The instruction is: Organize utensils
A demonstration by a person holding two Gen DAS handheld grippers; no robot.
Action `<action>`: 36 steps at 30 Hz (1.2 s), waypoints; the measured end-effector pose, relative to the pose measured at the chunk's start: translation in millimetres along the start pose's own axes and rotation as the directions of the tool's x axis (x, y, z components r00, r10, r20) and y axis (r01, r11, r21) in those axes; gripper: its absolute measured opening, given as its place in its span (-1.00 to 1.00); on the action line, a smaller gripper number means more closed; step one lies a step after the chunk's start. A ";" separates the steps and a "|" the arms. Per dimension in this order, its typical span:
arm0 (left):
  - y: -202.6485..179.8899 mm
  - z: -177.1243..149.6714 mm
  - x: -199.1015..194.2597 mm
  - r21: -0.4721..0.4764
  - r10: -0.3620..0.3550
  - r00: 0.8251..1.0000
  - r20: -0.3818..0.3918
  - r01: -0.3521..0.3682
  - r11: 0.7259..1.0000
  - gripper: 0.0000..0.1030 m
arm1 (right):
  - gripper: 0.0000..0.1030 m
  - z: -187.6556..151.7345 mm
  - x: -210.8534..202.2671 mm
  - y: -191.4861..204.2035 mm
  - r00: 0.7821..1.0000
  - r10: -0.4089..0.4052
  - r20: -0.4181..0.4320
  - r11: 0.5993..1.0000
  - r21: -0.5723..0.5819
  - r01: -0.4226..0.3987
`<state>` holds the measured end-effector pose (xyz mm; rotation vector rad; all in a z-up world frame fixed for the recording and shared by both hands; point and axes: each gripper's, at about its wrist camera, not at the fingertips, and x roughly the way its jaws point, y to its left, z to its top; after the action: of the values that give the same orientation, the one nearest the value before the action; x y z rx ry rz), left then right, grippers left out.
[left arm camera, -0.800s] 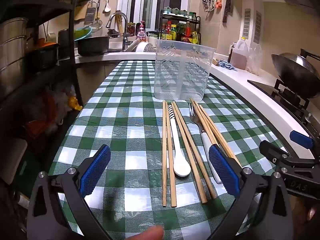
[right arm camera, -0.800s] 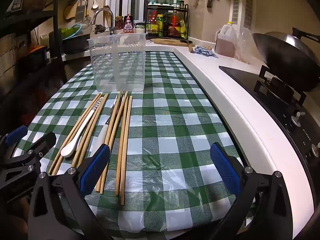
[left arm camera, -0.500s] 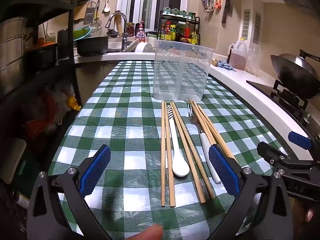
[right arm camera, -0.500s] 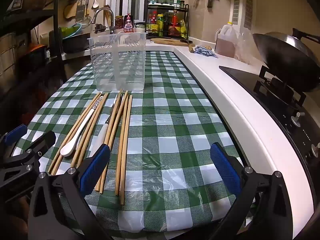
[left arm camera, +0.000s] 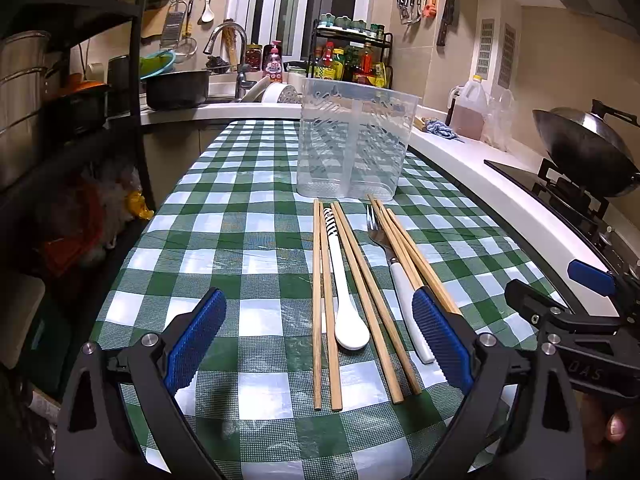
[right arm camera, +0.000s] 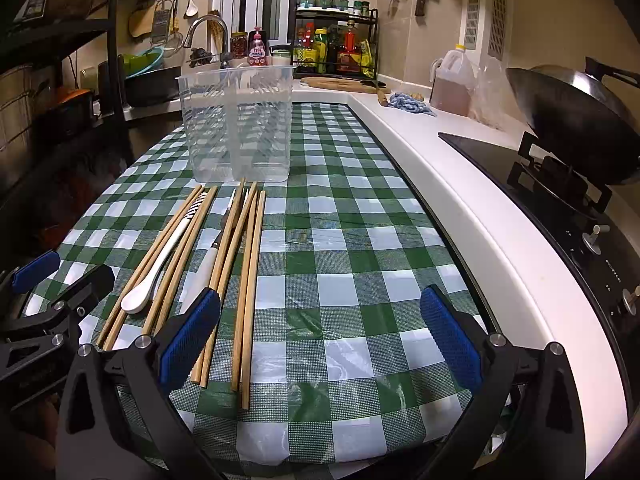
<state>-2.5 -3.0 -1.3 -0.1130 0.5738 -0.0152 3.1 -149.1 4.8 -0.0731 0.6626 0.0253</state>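
Both grippers hang low over the near edge of the checked cloth point(left arm camera: 248, 240), tilted down, nothing between their pads. Left gripper point(left arm camera: 320, 344): jaws wide apart, empty. Right gripper point(right arm camera: 320, 340): jaws wide apart, empty; its left pad sits in front of the near ends of some chopsticks in its own view, contact not evident. Utensils lie in a loose row on the cloth, long axes pointing away toward the holder point(left arm camera: 354, 140), a clear plastic tub with a centre divider, upright and empty as far as can be seen through the wall. From the left in the left view: a pair of chopsticks point(left arm camera: 322, 300) side by side, a white spoon point(left arm camera: 346, 304) with a striped handle end and its bowl toward the camera, two more sticks angled across, then a fork point(left arm camera: 390, 260) with a white handle, tines toward the holder, partly overlapped by further sticks on its right. The far ends stop just short of the holder base. Judgement: task at its start, no item yet placed; step in hand is the approach to a first pick. Next move calls for lowering one gripper over a single item or a matched pair, closing near the middle, then standing it up into one compartment. Thin sticks flat on the cloth leave little to grip; the overlapped fork may drag its neighbours.
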 end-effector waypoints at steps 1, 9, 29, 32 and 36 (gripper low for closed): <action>-0.1 -0.2 0.0 -0.001 0.000 1.000 0.000 0.000 1.000 0.77 | 0.90 0.0 -0.1 0.0 1.000 0.000 0.000 1.000 0.000 0.000; -1.7 -0.1 0.2 0.002 -0.007 1.000 -0.001 0.007 1.000 0.76 | 0.90 0.1 0.4 0.3 1.000 0.000 -0.001 1.000 0.001 0.000; -3.0 -1.3 -0.1 0.006 -0.014 1.000 -0.001 0.014 1.000 0.75 | 0.90 -2.5 3.4 -0.4 1.000 -0.001 -0.006 1.000 0.001 0.001; -3.3 -1.3 1.0 0.006 -0.016 1.000 -0.002 0.017 1.000 0.74 | 0.90 -2.6 3.3 -0.2 1.000 0.000 -0.006 1.000 0.000 0.000; -3.4 -1.2 0.8 0.006 -0.015 1.000 -0.001 0.015 1.000 0.73 | 0.90 -2.5 3.3 -0.2 1.000 0.000 -0.006 1.000 0.001 0.000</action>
<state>-2.4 -6.6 -2.4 -0.1116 0.5741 -0.0313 4.1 -149.5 0.8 -0.0724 0.6688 0.0243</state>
